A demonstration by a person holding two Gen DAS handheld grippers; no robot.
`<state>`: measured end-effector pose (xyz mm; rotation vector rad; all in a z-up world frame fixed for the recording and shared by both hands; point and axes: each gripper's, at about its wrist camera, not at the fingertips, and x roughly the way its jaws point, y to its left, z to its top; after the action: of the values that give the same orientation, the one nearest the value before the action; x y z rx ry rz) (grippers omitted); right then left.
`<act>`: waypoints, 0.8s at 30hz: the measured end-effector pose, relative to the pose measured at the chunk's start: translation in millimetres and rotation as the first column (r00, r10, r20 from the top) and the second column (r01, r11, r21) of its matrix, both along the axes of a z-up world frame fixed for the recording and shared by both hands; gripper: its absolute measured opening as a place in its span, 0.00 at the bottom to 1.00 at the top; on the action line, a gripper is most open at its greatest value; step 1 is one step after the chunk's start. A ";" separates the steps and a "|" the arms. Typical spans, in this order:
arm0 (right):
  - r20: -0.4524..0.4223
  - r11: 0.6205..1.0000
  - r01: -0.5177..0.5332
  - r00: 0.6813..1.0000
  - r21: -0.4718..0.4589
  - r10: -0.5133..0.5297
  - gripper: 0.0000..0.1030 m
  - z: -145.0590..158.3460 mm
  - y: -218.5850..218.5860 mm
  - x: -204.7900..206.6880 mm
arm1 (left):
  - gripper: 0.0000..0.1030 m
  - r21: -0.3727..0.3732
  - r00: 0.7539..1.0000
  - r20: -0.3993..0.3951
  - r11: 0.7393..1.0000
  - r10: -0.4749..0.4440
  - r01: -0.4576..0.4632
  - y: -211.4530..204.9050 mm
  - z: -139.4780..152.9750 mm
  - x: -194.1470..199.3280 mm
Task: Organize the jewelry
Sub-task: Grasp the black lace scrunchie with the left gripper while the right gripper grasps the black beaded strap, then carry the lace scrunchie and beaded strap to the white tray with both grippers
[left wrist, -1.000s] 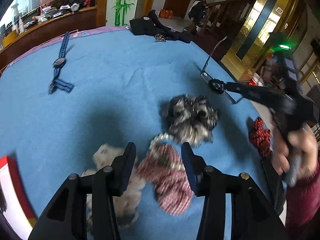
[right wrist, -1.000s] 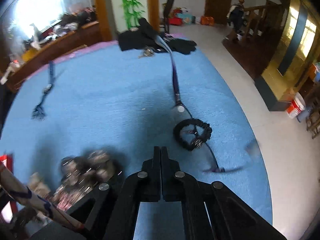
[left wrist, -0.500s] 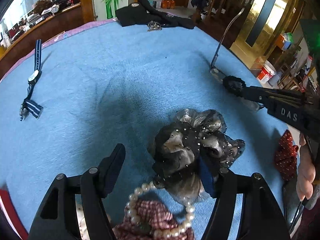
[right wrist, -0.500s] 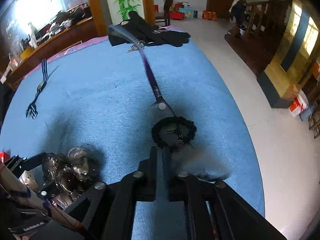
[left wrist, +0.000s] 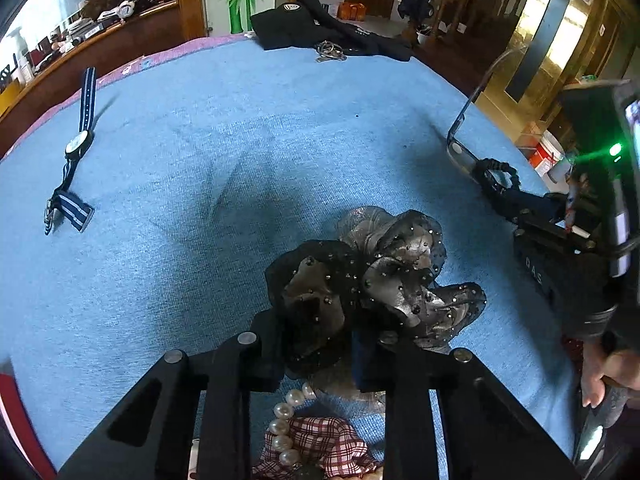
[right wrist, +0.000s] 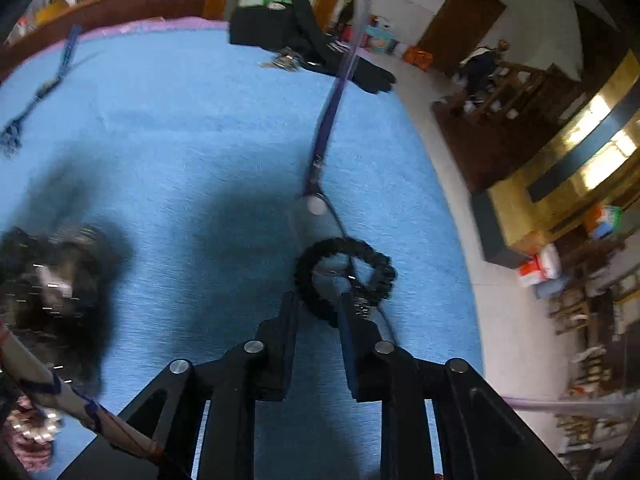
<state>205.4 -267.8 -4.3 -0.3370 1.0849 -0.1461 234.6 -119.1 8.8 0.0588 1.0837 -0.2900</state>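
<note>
The blue cloth (left wrist: 200, 200) is spread over the whole table, and the jewelry is laid on it. The gauze scrunchie (left wrist: 376, 276) is found at the near middle, just beyond the pearls (left wrist: 282, 412). The jaws of the left claw (left wrist: 320, 336) are closing, and the near folds of the scrunchie are already pressed between them. It is judged to be very light, soft and springy, so it must be taken deep in the gathered folds, not by the thin edge, where the sewn beads may be torn off. The small black ring (right wrist: 380, 272) is found near the right edge of the cloth. The right claw (right wrist: 318, 308) is closed narrowly on its near band. The ring is judged to be elastic, so it can be pinched anywhere.
</note>
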 end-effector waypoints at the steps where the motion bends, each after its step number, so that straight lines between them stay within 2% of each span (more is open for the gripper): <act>1: 0.008 1.000 0.004 1.000 -0.008 -0.004 0.05 -0.1 -0.4 -0.5 | 0.22 -0.004 1.000 0.000 1.000 0.000 0.000 0.5 0.1 -0.1; 3: 0.016 1.000 0.011 1.000 0.021 -0.012 0.02 3.4 -3.5 -2.2 | 0.20 -0.012 1.000 0.001 1.000 -0.002 0.002 2.1 1.0 -1.0; 7: 0.043 0.989 0.003 0.999 0.145 -0.009 0.02 26.6 -9.8 -11.4 | 0.18 -0.034 1.000 0.005 0.999 -0.005 0.005 6.1 6.2 -2.0; 10: 0.066 0.964 -0.019 0.998 0.267 0.001 0.02 50.2 -13.3 -24.8 | 0.18 -0.047 1.000 0.021 0.999 -0.007 0.008 8.8 14.8 -6.4; 13: 0.080 0.943 -0.040 0.997 0.332 0.014 0.02 67.9 -13.1 -41.8 | 0.18 -0.059 0.999 0.033 0.998 -0.012 0.014 12.7 24.7 -14.8; 17: 0.098 0.918 -0.066 0.995 0.391 0.030 0.02 85.8 -6.2 -65.8 | 0.18 -0.073 0.998 0.061 0.997 -0.017 0.021 19.5 42.4 -31.4; 24: 0.146 0.899 -0.125 0.987 0.419 0.069 0.02 112.2 18.4 -116.3 | 0.18 -0.106 0.993 0.116 0.994 -0.019 0.031 35.1 79.6 -71.2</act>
<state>89.1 -249.4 107.9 0.0159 0.9408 0.1593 163.4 -84.1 88.4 -0.0070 0.9525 -0.3631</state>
